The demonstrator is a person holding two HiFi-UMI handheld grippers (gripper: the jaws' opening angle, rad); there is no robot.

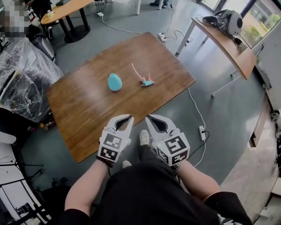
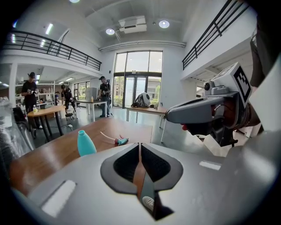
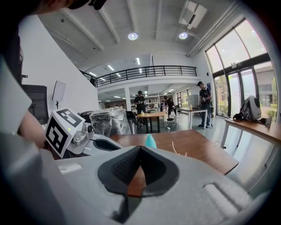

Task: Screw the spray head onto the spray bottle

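A teal spray bottle [image 1: 115,82] stands upright near the middle of the wooden table [image 1: 83,114]. To its right lies the spray head [image 1: 147,82], teal and pink, with a thin white tube. Both grippers hover side by side over the table's near edge, well short of both things. My left gripper [image 1: 128,117] is shut and holds nothing; in its own view the bottle [image 2: 86,143] and spray head [image 2: 120,141] lie ahead. My right gripper [image 1: 149,117] is shut and holds nothing too; the bottle [image 3: 150,141] shows just beyond its jaws.
A long desk [image 1: 228,44] with a grey bag stands at the far right and a round table [image 1: 66,11] at the far left. Plastic-wrapped goods [image 1: 22,79] crowd the table's left side. A cable and power strip [image 1: 202,132] lie on the floor to the right. Several people stand in the background.
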